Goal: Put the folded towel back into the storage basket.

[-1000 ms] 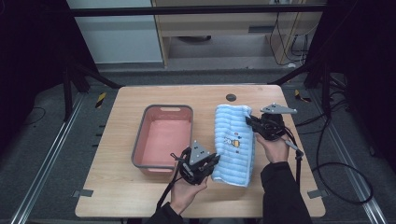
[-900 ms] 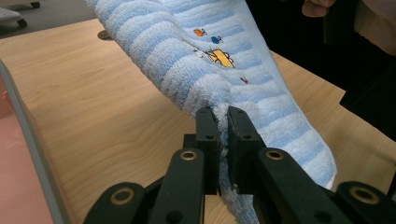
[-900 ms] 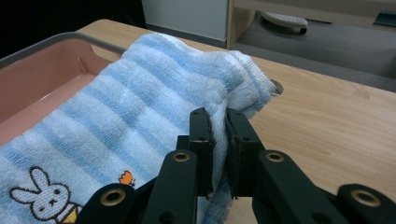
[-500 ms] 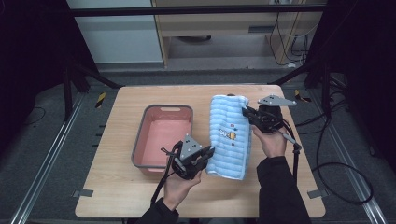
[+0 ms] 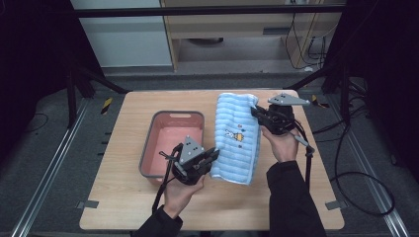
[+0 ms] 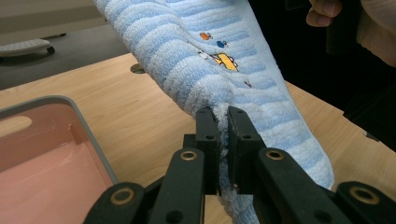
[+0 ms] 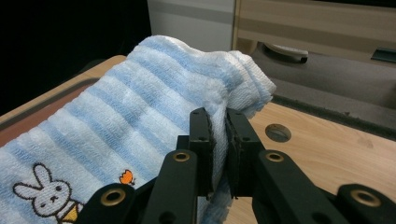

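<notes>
You've got the blue striped towel (image 5: pixel 237 138) pinched at both ends: left gripper (image 5: pixel 211 157) clamped on its lower edge, right gripper (image 5: pixel 256 113) on the top edge, centre frame. Likely headed for the pink bin (image 5: pixel 170 143) on its left; nothing's in it yet.

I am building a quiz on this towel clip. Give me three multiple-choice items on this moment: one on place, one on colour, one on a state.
1. Where is the pink tub?
A. beside the towel, on the person's left
B. on the towel
C. off the table

2. What colours are the towel?
A. red and black
B. light blue and white stripes
C. plain green

3. How does the left gripper stand?
A. open above the tub
B. lying on the table
C. shut on the towel

Key: 1 A, the high view shows the tub left of the towel. 2 B, the stripes show throughout. 3 C, the left gripper view shows cloth pinched between the jaws.
</notes>
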Demonstrator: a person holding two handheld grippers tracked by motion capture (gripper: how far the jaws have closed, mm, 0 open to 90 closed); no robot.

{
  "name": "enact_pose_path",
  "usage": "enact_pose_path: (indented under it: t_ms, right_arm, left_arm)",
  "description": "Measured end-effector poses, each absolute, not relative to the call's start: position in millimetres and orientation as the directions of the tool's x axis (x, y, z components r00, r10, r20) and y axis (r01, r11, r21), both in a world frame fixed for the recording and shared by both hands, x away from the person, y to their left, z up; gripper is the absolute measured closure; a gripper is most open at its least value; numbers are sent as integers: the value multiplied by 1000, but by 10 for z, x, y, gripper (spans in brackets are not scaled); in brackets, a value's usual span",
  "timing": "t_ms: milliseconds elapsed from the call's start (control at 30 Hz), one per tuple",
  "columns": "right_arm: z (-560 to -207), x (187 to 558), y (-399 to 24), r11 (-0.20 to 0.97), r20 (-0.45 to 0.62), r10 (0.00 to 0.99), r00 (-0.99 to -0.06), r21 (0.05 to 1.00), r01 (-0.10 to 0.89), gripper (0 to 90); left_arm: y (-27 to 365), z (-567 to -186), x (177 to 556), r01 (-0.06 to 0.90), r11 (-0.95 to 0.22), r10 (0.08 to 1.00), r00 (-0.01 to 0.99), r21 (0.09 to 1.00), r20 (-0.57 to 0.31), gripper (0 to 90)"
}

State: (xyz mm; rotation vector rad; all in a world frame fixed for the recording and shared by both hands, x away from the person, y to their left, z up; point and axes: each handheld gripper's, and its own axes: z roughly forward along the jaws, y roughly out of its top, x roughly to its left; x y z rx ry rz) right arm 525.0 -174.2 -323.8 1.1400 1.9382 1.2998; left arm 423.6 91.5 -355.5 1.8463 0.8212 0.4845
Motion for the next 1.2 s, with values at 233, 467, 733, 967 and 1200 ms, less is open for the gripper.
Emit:
enact_pose_path:
  t_ms: [233, 467, 733, 967, 1200]
  right_arm:
    - [-3146, 5300, -1567, 183, 15, 859, -511, 924, 335, 825]
    - [-3083, 5370, -1353, 197, 3, 846, -533, 927, 318, 825]
    - [-2979, 5445, -1109, 206, -5, 832, -555, 931, 300, 825]
    - [-2925, 5520, -920, 210, -7, 818, -575, 935, 286, 825]
    - [-2972, 5613, -717, 215, -7, 808, -589, 935, 283, 825]
  left_arm:
    - [1086, -3463, 4256, 311, -237, 737, 675, 920, -38, 842]
    - [1282, -3388, 4264, 299, -228, 757, 653, 927, -25, 842]
    - [1485, -3326, 4267, 286, -215, 773, 634, 934, -16, 842]
    - [1674, -3304, 4287, 288, -205, 792, 611, 936, -14, 842]
    - [1811, -3308, 4319, 293, -212, 805, 593, 932, -3, 842]
